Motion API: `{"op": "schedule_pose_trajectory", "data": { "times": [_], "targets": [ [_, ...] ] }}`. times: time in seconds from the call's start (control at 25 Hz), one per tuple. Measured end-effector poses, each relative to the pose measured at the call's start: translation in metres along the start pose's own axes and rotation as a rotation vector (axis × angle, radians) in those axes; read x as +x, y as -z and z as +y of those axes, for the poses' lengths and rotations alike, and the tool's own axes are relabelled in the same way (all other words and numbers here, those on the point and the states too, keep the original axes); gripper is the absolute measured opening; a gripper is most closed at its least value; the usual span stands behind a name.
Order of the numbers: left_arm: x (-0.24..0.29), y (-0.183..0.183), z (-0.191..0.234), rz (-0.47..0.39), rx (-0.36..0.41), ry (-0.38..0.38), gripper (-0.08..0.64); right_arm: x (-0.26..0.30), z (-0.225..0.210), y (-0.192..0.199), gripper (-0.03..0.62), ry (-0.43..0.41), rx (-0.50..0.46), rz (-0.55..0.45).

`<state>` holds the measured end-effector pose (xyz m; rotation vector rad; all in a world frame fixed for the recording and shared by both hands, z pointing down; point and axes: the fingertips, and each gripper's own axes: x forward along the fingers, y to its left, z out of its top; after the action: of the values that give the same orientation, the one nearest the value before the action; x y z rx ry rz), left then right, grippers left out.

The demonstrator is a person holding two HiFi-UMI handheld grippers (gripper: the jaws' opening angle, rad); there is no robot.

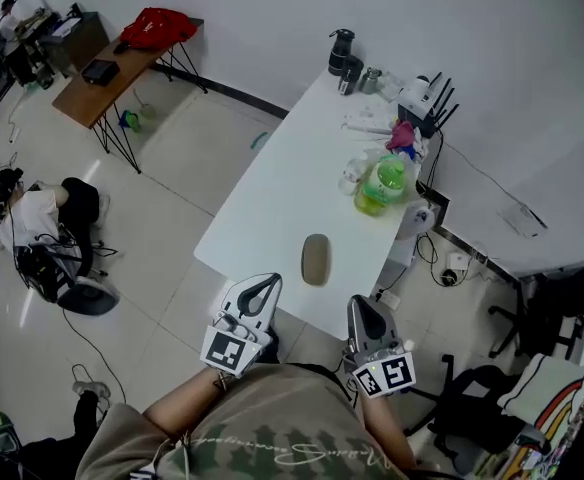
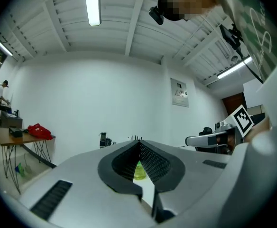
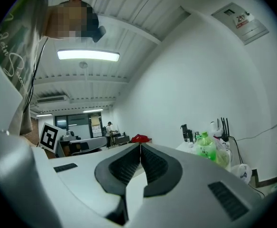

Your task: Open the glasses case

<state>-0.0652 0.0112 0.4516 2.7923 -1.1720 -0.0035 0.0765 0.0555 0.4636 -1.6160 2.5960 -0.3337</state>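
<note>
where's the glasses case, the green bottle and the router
glasses case (image 1: 315,259), head view, middle of its top
green bottle (image 1: 382,188), head view, its body
router (image 1: 413,95), head view, its white box

The bench (image 1: 272,193) is white, the case (image 1: 315,259) tan, the bottle (image 1: 381,185) yellow-green, the bag (image 1: 158,26) red. The left hand-held gripper (image 1: 270,280) and right hand-held gripper (image 1: 359,301) are grey with black-and-white markers.
</note>
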Motion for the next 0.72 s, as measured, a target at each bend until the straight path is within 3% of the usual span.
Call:
{"op": "schedule_pose_trajectory", "data": {
  "times": [0.24,0.52,0.72],
  "targets": [
    [0.029,0.003,0.034,0.027,-0.04,0.003,0.006,0.035,-0.018,0.008,0.009,0.039,0.039,0.037],
    [0.047,-0.007,0.039,-0.018,-0.091,-0.026,0.006,0.066,-0.02,0.013,0.009,-0.064,0.041,0.094],
    [0.059,-0.004,0.034,-0.014,-0.025,-0.042,0.006,0.075,-0.033,0.021,0.009,-0.091,0.039,0.113]
  ]
}}
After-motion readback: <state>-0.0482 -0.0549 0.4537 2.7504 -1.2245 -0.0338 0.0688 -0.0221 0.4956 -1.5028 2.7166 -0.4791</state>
